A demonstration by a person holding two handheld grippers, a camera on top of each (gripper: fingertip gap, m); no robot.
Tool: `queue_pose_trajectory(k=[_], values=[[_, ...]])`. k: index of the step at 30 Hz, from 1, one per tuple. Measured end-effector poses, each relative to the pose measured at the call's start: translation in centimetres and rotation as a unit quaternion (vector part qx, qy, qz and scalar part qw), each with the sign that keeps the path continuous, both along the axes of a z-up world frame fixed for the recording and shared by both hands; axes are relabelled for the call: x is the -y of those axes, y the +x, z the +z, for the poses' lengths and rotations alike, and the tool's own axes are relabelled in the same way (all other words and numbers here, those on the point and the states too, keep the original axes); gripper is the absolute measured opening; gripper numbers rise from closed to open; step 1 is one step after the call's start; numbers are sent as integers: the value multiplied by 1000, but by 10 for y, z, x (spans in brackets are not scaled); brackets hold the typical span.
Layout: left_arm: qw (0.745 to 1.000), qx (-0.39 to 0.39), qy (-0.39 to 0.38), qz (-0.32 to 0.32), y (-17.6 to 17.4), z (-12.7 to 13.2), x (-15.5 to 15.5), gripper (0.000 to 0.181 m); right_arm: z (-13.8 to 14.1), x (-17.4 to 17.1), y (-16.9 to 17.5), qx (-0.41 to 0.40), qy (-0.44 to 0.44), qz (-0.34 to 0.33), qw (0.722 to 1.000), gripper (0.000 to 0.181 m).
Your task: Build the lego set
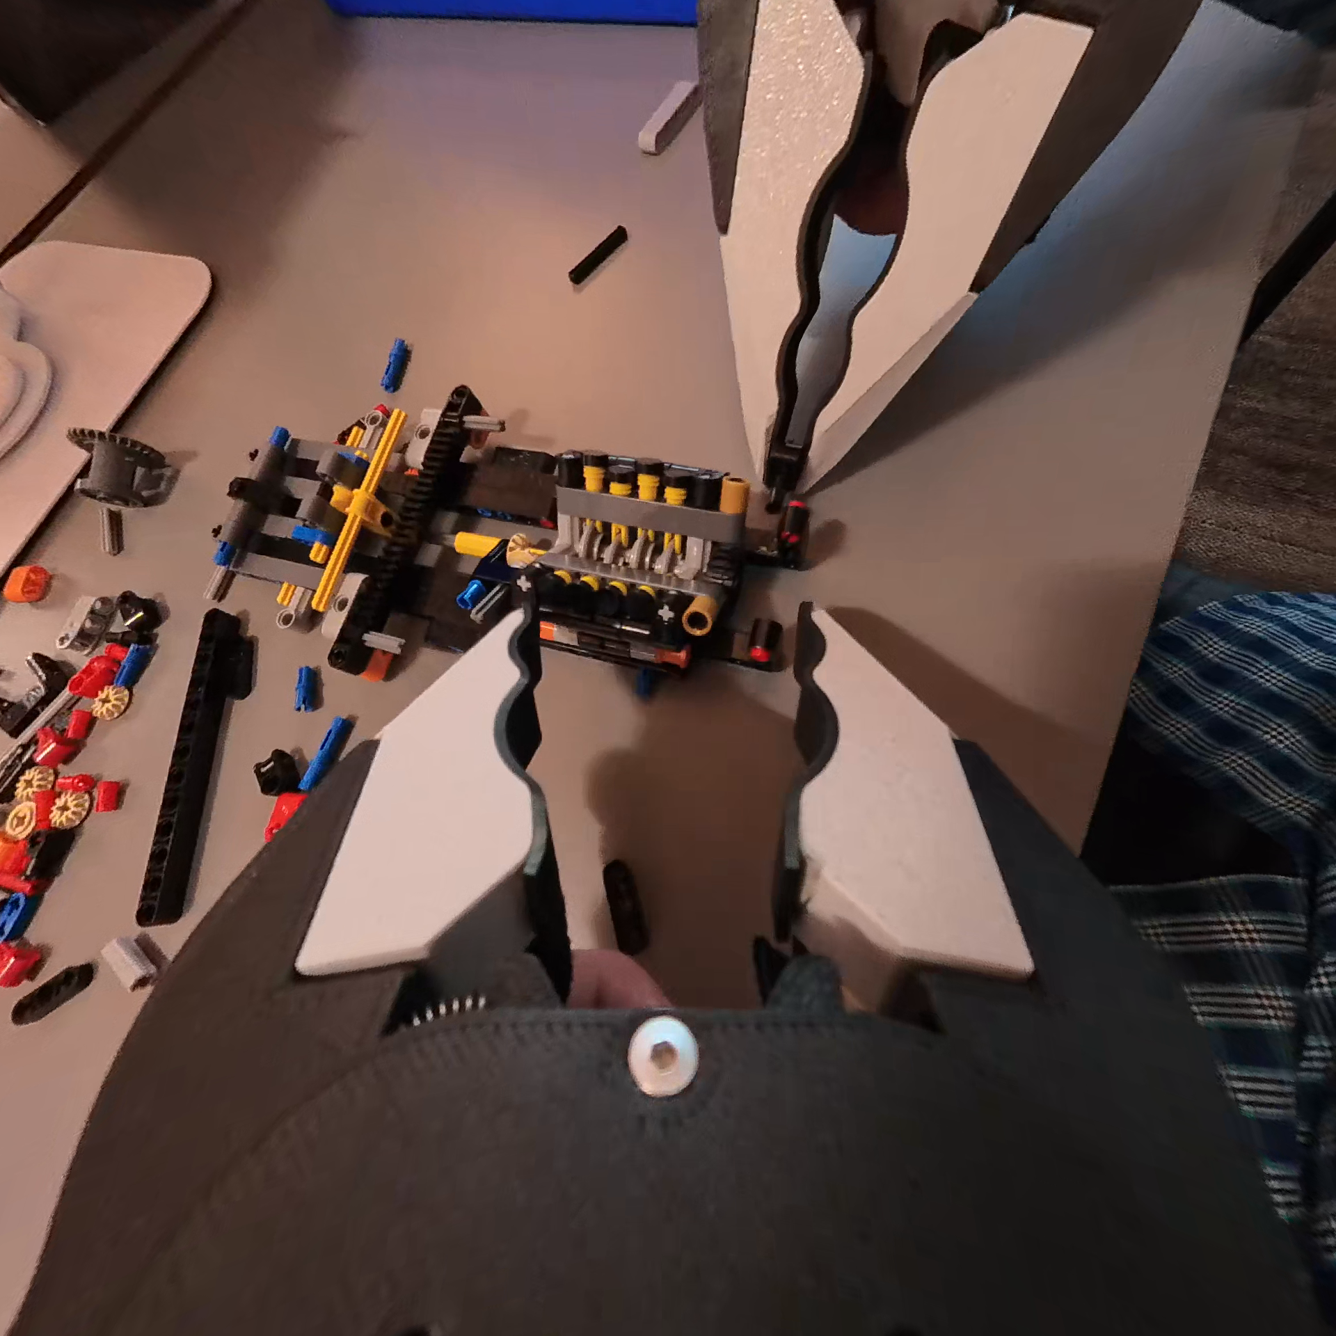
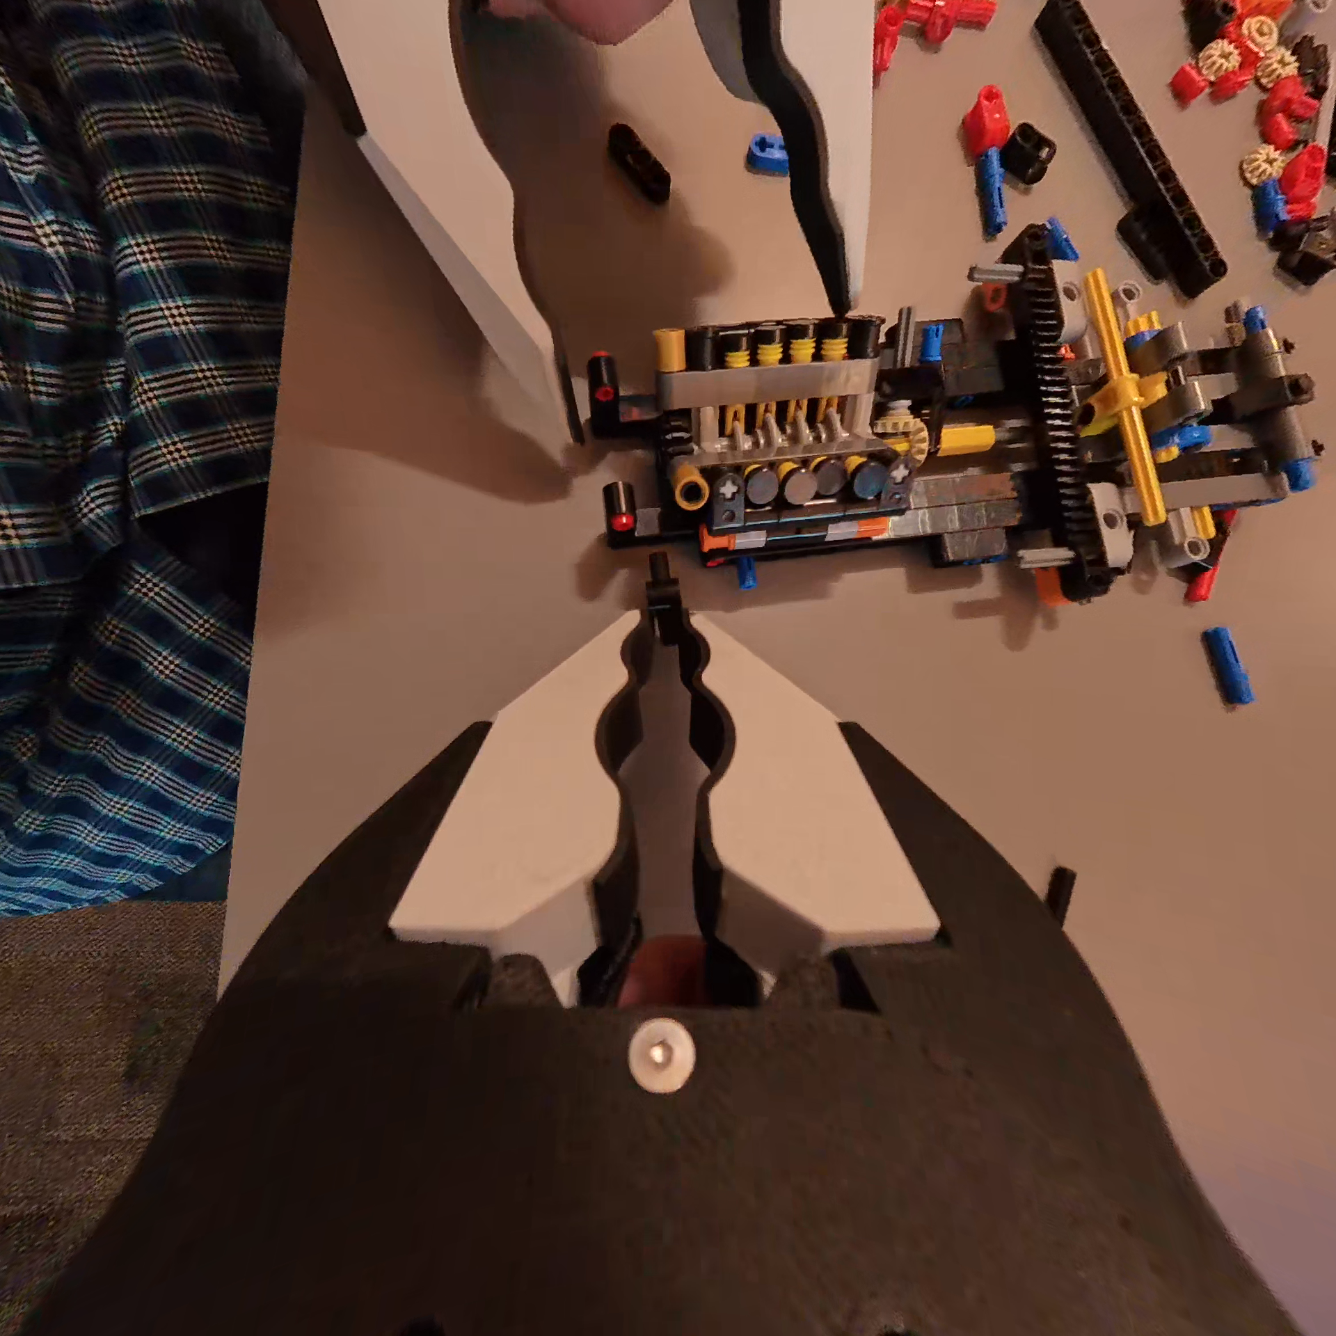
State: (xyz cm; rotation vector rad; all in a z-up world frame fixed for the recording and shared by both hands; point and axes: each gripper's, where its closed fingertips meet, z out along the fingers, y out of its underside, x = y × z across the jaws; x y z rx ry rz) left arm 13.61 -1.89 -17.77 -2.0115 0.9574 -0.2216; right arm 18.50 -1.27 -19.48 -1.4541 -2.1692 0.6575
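A plain grey-brown worktop (image 1: 506,181) carried everything, with carpet past its edge and a person's blue plaid sleeve (image 1: 1243,723) beside it. Nearest in the left wrist view, the left tongs (image 1: 665,614) stood wide apart, gripping nothing, one tip touching or just short of the near side of the lego chassis (image 1: 506,535) by its row of black and yellow cylinders, the other tip off the chassis's end; a short black beam (image 1: 625,904) lay on the worktop between the two fingers. The chassis lay flat in the middle of the worktop, its long axis running across both views: the engine block at the end nearer the worktop's edge and the sleeve, the black toothed rack (image 1: 423,520) and yellow axle (image 1: 361,506) crossing it toward the other end. In the right wrist view, the right tongs (image 2: 665,614) were pressed together on a small black pin piece (image 2: 661,585), which stuck out past the tips and pointed at the side of the chassis near its engine end, just short of it. To the side lay a long black beam (image 1: 191,766), loose blue pins (image 1: 394,365) and a heap of red, tan and black small parts (image 1: 58,781). Farther off sat a dark grey gear piece (image 1: 116,463), a black axle (image 1: 598,254) and a light grey piece (image 1: 669,119).
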Motion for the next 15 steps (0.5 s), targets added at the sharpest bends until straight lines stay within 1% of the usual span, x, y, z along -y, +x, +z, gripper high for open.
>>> queue_pose_trajectory(k=[1,7,15], values=[[1000,-2,-1,0,0,-1,0,69,0,0,0,1,-2,0,1000,4],[1000,-6,-3,-2,-1,-1,-1,68,0,3,0,7,-22,4,1000,8],[1000,-7,-5,-1,-2,-3,0,68,0,4,3,-3,-29,3,1000,5]])
